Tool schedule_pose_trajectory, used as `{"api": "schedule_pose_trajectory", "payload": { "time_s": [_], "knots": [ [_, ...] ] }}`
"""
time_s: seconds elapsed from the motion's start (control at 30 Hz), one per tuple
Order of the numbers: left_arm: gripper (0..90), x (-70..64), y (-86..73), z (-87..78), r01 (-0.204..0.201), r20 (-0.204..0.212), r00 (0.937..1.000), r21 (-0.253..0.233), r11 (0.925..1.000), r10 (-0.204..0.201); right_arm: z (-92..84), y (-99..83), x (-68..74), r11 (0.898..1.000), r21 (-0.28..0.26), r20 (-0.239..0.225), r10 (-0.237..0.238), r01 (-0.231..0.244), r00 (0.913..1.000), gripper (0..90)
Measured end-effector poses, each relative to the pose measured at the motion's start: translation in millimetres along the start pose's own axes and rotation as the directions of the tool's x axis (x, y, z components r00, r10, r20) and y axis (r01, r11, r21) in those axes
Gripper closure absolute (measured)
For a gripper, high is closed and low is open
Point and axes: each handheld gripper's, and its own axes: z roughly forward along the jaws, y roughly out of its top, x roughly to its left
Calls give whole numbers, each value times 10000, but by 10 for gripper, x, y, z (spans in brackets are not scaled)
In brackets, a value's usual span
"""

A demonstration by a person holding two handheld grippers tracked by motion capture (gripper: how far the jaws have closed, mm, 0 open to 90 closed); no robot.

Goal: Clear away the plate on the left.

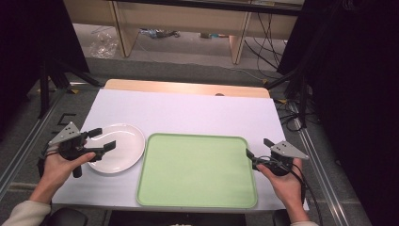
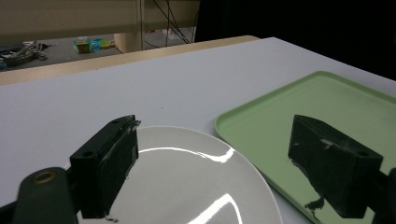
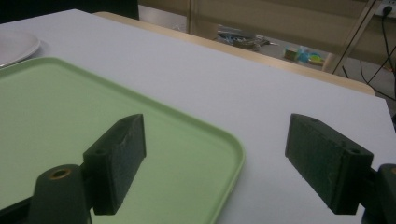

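Observation:
A white round plate (image 1: pixel 117 147) lies on the white table at the left, beside a light green tray (image 1: pixel 197 172) that holds nothing. My left gripper (image 1: pixel 102 139) hovers open over the plate's left rim, its jaws wide apart; in the left gripper view the plate (image 2: pixel 187 182) sits between and below them, with the tray (image 2: pixel 299 112) to the right. My right gripper (image 1: pixel 258 148) is open at the tray's right edge. In the right gripper view the tray's corner (image 3: pixel 224 149) lies between the jaws and the plate's edge (image 3: pixel 16 46) shows far left.
The table (image 1: pixel 188 113) has a wooden strip along its far edge. Beyond it stand wooden furniture legs and cables on the floor. Dark stands and cables flank the table on both sides.

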Motion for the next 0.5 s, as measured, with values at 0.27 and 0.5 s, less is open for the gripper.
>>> {"api": "schedule_pose_trajectory", "payload": {
  "time_s": [0.27,0.5],
  "knots": [
    [154,49,-6,-38,262,-369,9990,-29,9997,-263,-27,7,5,9999,103,71,-100,99,9999,211],
    [169,154,-7,-85,425,-868,9953,-47,9991,-428,-23,6,3,9999,115,70,-82,81,9999,211]
  ]
}}
